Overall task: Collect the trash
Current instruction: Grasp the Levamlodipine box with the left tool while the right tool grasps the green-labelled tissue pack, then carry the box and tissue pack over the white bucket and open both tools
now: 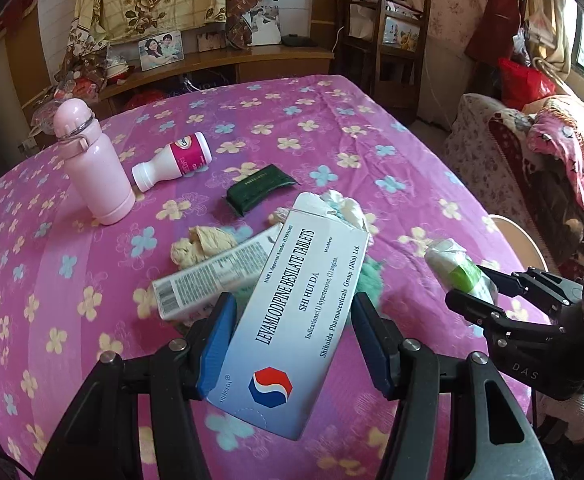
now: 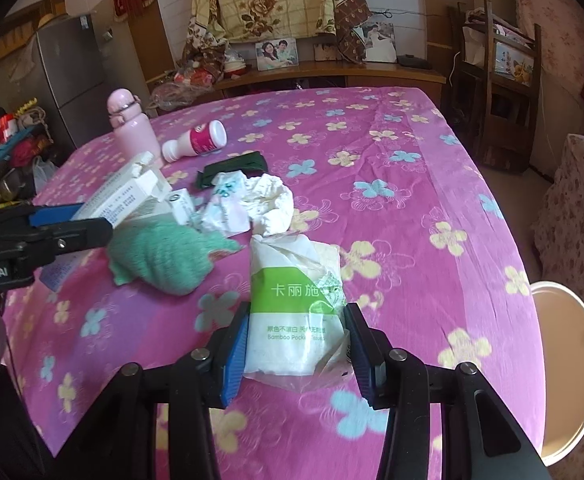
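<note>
My left gripper (image 1: pixel 294 322) is shut on a white and blue tablet box (image 1: pixel 292 312), held slightly above the pink flowered tablecloth (image 1: pixel 91 320). My right gripper (image 2: pixel 296 340) is shut on a crumpled tissue packet (image 2: pixel 298 312) with a green band; it shows in the left wrist view as the packet (image 1: pixel 458 266) at the right. On the cloth lie a second carton (image 1: pixel 207 276), crumpled paper wads (image 2: pixel 267 196), a beige wad (image 1: pixel 199 246) and a green cloth (image 2: pixel 159 256). The left gripper (image 2: pixel 71 220) with its box appears at the left of the right wrist view.
A pink bottle (image 1: pixel 91 164) stands upright at the far left, with a white and magenta bottle (image 1: pixel 175 160) lying beside it. A dark green pouch (image 1: pixel 259 192) lies mid-table. A round pale bin rim (image 2: pixel 568 360) sits beyond the table's right edge. Chairs and a cabinet stand behind.
</note>
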Available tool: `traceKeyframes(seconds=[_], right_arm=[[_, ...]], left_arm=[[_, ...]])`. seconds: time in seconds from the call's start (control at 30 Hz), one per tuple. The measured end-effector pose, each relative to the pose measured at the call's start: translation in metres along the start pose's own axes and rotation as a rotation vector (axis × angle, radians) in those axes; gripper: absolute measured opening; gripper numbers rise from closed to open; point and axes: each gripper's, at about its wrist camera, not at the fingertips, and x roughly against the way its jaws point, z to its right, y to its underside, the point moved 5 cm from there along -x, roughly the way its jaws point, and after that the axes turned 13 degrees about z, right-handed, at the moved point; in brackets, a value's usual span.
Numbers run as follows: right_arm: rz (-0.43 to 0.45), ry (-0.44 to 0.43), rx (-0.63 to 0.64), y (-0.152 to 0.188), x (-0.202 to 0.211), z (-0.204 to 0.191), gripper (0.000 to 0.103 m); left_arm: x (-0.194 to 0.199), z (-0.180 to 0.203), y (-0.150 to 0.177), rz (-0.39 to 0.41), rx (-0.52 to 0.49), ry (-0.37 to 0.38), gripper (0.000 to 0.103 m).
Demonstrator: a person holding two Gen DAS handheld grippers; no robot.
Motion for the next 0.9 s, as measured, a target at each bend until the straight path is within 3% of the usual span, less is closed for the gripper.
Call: traceKeyframes(seconds=[0.4,0.9], right_arm=[[0.019,-0.001,-0.023,0.009,0.033,-0.001,0.048],[0.023,0.042,-0.063,0.024,0.058,0.029,0.048]], left_arm=[[0.015,0.027,0.022,-0.003,0.031,0.012,0.061],[0.012,0.078,0.036,-0.014,-0.002,0.049,0.061]])
